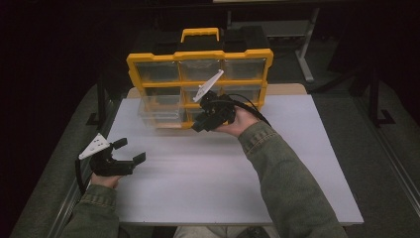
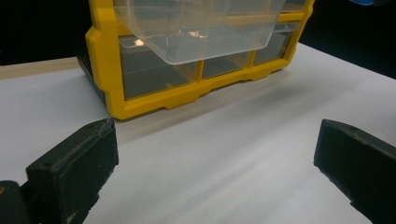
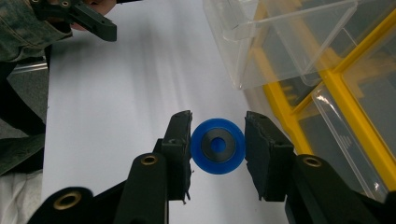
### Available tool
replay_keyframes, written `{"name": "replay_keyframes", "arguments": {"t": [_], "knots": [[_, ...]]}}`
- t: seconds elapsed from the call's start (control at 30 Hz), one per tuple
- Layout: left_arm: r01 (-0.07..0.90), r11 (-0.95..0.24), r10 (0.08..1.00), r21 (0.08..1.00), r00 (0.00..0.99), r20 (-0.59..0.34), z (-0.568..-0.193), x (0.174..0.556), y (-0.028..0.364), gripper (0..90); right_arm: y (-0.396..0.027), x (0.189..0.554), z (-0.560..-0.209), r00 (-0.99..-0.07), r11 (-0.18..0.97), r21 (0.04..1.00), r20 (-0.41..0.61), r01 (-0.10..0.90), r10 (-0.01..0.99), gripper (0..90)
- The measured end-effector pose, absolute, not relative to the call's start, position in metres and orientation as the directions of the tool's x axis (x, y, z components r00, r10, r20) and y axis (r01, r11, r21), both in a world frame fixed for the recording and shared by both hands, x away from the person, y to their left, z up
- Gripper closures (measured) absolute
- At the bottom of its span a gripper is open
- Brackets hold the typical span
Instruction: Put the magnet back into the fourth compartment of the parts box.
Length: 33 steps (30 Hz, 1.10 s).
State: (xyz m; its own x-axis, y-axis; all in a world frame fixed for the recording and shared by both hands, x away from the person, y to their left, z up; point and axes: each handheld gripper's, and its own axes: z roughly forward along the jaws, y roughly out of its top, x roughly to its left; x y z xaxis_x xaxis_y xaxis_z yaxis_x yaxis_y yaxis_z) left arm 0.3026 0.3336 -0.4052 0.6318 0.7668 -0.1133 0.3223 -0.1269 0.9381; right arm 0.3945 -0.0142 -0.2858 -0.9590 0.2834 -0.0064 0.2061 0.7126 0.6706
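Observation:
A yellow drawer organizer (image 1: 198, 55) stands upright at the back of the white table (image 1: 198, 183). One clear plastic drawer (image 1: 158, 111) sticks out of its left side. My right gripper (image 1: 198, 126) hovers in front of the organizer's lower middle. It is shut on a blue round disc (image 3: 218, 145) with a dark centre, pinched edge to edge between both jaws of that gripper (image 3: 218, 128). The pulled-out drawer (image 3: 280, 42) lies just ahead and to the right of the disc. My left gripper (image 1: 131, 150) rests open near the table's left edge, nothing between its jaws.
The organizer's yellow frame (image 2: 105, 70) and the clear drawer (image 2: 196, 28) face the left gripper (image 2: 217, 144) across bare white table. A yellow carry handle (image 1: 199, 33) tops the organizer. Dark floor and a metal stand leg (image 1: 307, 44) lie beyond the table.

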Motion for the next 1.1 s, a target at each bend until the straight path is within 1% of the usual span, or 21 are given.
{"name": "replay_keyframes", "arguments": {"t": [1.1], "knots": [[0.328, -0.133, 0.759, 0.935, 0.640, -0.117, -0.406, 0.303, 0.331, 0.0, 0.008, 0.418, -0.260, -0.954, 0.702, 0.684, -0.029, 0.200, 0.299, 60.8]]}}
